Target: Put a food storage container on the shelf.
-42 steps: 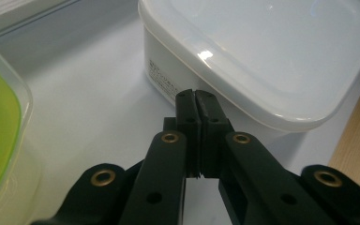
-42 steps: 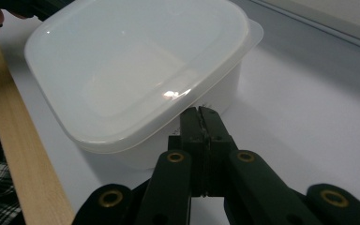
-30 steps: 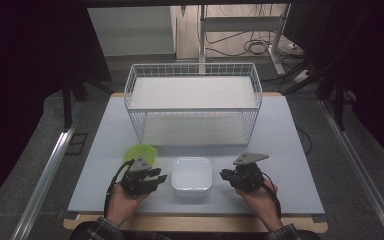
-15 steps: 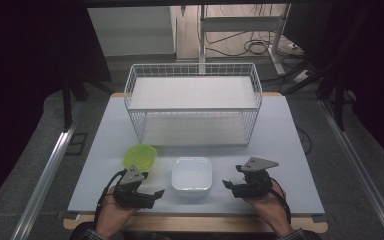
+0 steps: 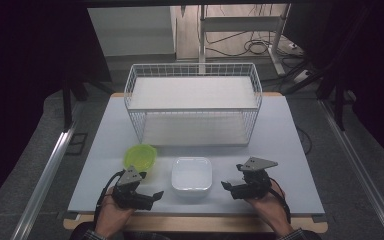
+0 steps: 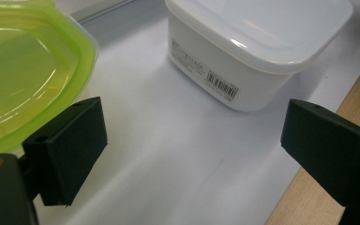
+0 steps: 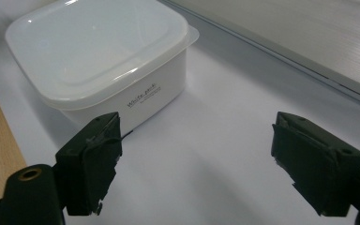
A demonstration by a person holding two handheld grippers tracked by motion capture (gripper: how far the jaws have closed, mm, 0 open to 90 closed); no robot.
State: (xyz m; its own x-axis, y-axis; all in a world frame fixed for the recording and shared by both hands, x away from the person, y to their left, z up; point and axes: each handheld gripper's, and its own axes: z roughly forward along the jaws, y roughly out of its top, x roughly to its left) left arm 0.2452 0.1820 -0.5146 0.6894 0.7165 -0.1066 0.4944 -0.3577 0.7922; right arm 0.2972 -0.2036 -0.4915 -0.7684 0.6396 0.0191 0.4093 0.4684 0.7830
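A white square lidded container [image 5: 192,175] sits near the table's front edge, between my two grippers. A green lidded container [image 5: 140,157] lies just left of it. My left gripper [image 5: 152,195] points right at the white container [image 6: 262,42], with the green container [image 6: 28,70] beside its left jaw. In its own view the left gripper [image 6: 197,140] has nothing between its jaws. My right gripper [image 5: 227,186] points left at the white container [image 7: 98,51]. The right gripper [image 7: 201,154] holds nothing either. Both pairs of jaws have just been opening and stand open.
A white wire basket [image 5: 192,100] with a shelf stands at the back middle of the pale table [image 5: 280,130]. The table's wooden front edge [image 6: 309,201] runs close under both hands. Metal rails flank the table on the floor.
Both grippers' jaws have spread from nearly shut to wide apart. Both hands have drawn back slightly toward the front edge.
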